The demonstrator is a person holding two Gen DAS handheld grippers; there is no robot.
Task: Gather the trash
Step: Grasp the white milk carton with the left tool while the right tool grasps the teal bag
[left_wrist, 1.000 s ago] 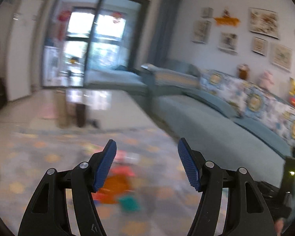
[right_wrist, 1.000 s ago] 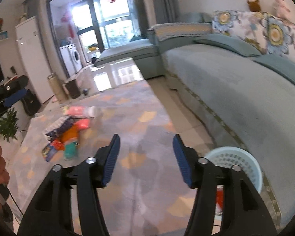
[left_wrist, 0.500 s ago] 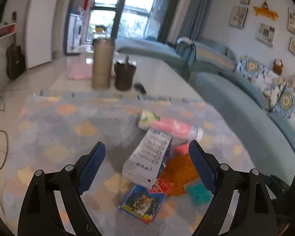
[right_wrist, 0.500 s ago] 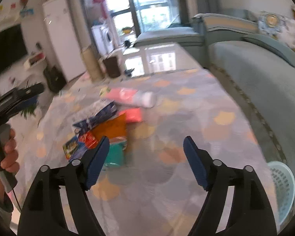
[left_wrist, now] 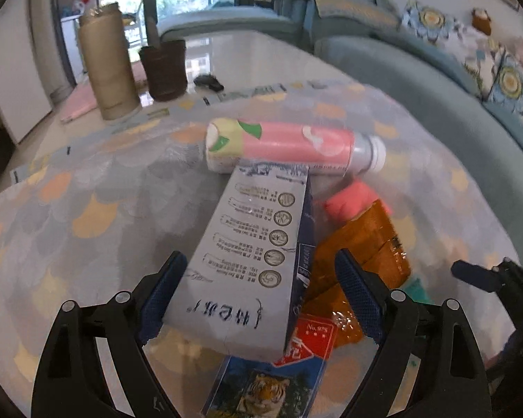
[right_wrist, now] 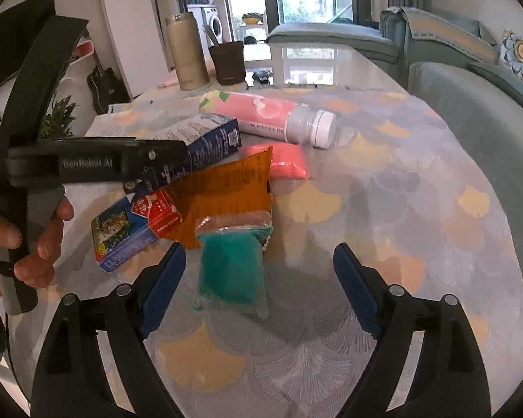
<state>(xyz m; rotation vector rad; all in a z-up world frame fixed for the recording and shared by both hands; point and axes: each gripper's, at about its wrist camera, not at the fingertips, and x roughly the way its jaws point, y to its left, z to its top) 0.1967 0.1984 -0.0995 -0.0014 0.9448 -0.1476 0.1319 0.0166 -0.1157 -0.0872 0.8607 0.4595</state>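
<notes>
A pile of trash lies on the patterned rug. A long white and blue carton (left_wrist: 254,261) lies between the open jaws of my left gripper (left_wrist: 261,292). Around it are a pink bottle (left_wrist: 289,146), an orange wrapper (left_wrist: 359,261), a small pink packet (left_wrist: 352,200) and a tiger-print box (left_wrist: 261,386). In the right wrist view my right gripper (right_wrist: 258,285) is open over a teal bag (right_wrist: 232,264), with the orange wrapper (right_wrist: 226,195), the pink bottle (right_wrist: 268,118) and the tiger-print box (right_wrist: 129,230) beyond. The left gripper body (right_wrist: 87,163) crosses that view.
A tall beige cylinder (left_wrist: 106,66) and a dark brown bin (left_wrist: 164,69) stand beyond the rug's far edge. A teal sofa (left_wrist: 436,87) runs along the right side. A small black object (left_wrist: 209,82) lies on the shiny floor.
Both grippers have come down close over the trash pile. The carton now sits between the left jaws and the teal bag between the right jaws.
</notes>
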